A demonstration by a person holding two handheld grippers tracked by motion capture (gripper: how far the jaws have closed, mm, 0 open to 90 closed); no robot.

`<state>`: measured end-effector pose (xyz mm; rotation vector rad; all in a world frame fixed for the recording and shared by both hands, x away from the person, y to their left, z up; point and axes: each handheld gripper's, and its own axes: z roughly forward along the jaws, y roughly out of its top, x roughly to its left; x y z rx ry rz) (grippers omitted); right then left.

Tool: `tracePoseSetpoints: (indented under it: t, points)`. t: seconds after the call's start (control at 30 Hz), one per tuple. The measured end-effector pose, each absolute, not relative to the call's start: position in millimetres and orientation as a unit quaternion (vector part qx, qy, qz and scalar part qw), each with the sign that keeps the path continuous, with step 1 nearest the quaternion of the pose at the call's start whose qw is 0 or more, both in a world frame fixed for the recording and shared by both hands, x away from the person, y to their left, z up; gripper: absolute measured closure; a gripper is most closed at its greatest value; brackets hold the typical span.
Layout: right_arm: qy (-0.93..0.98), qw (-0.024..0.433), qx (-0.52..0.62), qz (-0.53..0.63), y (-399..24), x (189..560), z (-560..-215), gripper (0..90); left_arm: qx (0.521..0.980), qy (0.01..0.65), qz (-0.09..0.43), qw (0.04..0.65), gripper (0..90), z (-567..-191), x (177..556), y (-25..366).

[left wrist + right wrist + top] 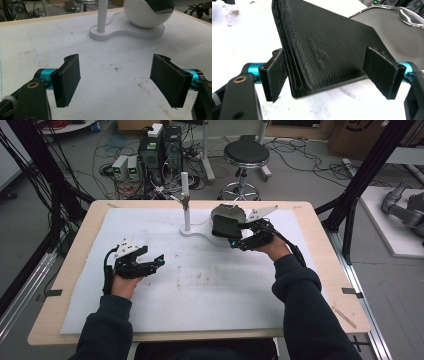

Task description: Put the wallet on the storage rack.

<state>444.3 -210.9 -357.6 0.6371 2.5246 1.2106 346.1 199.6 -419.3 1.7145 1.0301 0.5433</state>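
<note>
The black wallet (322,47) already leans in the white bowl (222,215), the right tool (239,241) spread wide around it, the left tool (150,262) wide and empty.

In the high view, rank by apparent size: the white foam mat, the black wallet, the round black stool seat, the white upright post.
1. White foam mat
2. Round black stool seat, though it stands farther off
3. Black wallet
4. White upright post, the slimmest
</note>
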Motion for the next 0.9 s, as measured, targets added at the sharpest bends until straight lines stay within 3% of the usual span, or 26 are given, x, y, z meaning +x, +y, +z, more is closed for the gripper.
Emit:
tracePoseSetpoints:
  t: [0.1,0.2,0.27,0.33,0.47,0.77,0.9]
  points:
    - [0.873,0.147,0.209,0.415,-218,442,-360,30.3,0.712,0.428,0.225,0.509,24.1,-419,346,199]
    - [0.869,0.168,0.188,0.425,-224,438,-356,51.6,0.714,0.428,0.225,0.507,24.2,-420,346,199]
    - [0.867,0.210,0.160,0.422,-223,433,-350,67.0,0.715,0.428,0.224,0.505,24.2,-420,346,199]
    - [0.865,0.248,0.147,0.411,-221,429,-344,74.4,0.715,0.427,0.224,0.506,24.1,-420,346,198]
    - [0.869,0.303,0.129,0.369,-214,426,-330,79.0,0.714,0.429,0.225,0.506,24.2,-420,346,199]
    - [0.873,0.391,0.034,0.288,-196,430,-301,79.4,0.713,0.429,0.225,0.507,24.3,-420,346,200]
    - [0.889,0.362,-0.001,0.281,-196,436,-307,78.6,0.712,0.428,0.223,0.510,24.5,-420,346,199]
